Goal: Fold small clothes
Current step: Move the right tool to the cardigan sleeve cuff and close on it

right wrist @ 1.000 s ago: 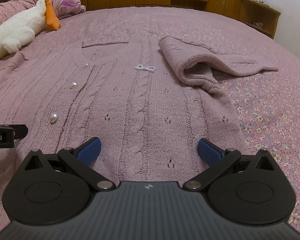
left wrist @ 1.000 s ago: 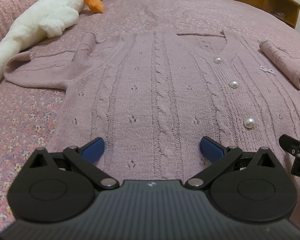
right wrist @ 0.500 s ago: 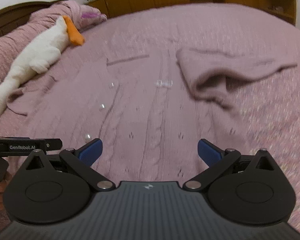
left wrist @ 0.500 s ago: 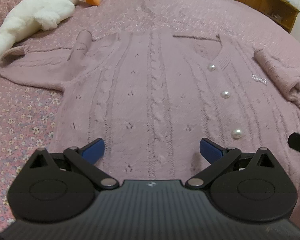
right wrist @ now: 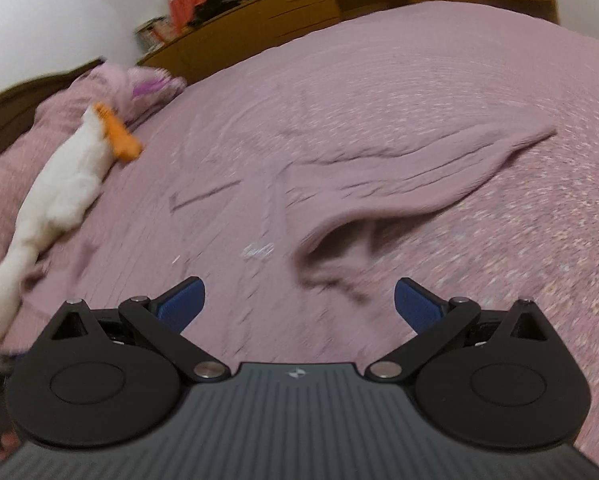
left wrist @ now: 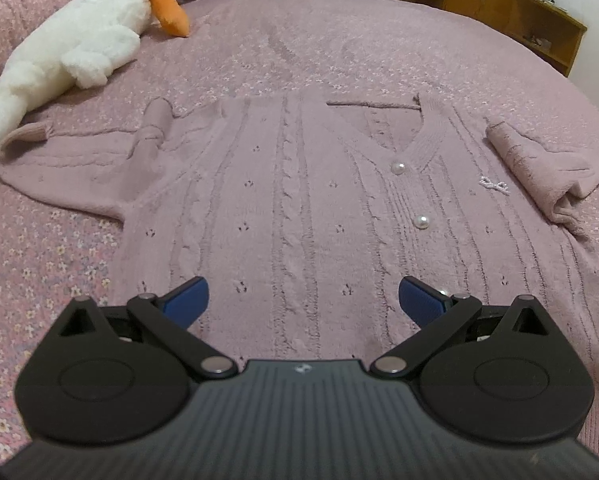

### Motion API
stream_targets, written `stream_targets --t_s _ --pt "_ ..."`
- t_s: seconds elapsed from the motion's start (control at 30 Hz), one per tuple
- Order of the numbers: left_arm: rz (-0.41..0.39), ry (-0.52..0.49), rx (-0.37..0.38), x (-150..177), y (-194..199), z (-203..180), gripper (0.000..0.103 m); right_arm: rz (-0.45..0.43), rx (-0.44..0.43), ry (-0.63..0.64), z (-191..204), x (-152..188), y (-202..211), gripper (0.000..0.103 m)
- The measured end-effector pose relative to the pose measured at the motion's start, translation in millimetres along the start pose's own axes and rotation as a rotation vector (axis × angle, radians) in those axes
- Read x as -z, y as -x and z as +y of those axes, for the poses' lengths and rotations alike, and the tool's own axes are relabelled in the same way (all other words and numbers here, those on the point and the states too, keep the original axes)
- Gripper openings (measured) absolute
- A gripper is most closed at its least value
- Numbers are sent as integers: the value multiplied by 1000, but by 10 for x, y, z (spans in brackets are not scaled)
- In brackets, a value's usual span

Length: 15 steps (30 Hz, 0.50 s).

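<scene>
Both tongs, left (left wrist: 301, 300) and right (right wrist: 297, 300), stand released and empty, now drawn back and raised from the cardigan (left wrist: 299, 208) – it lies flat on the bed (left wrist: 339, 40), right sleeve (right wrist: 419, 176) folded inward – so the left sleeve (left wrist: 79, 156) likely comes next.

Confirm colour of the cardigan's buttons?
Pearly white, round buttons on the pink cardigan; clearest in the left wrist view.

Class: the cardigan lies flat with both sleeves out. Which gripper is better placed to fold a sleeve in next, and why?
Probably the right. The right gripper is open and faces the bunched sleeve just ahead. The left gripper, also open, hangs over the cardigan body, its sleeve far off to the side.
</scene>
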<state>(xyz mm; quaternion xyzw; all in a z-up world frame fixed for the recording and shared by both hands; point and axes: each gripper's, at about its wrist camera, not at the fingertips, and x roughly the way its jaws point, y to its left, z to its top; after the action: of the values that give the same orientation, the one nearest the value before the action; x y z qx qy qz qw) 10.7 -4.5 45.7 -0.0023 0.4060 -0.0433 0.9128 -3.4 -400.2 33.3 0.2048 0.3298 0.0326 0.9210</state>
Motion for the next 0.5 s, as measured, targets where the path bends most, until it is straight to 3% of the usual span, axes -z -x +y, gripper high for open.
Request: stream_targets --t_s 0.2,0.5 --pt "24 6 -9 -18 -73 12 103 -56 119 -63 -443 -307 -250 103" --pt "41 4 -26 -50 -159 33 103 -77 166 -190 -1068 -633 -735 103"
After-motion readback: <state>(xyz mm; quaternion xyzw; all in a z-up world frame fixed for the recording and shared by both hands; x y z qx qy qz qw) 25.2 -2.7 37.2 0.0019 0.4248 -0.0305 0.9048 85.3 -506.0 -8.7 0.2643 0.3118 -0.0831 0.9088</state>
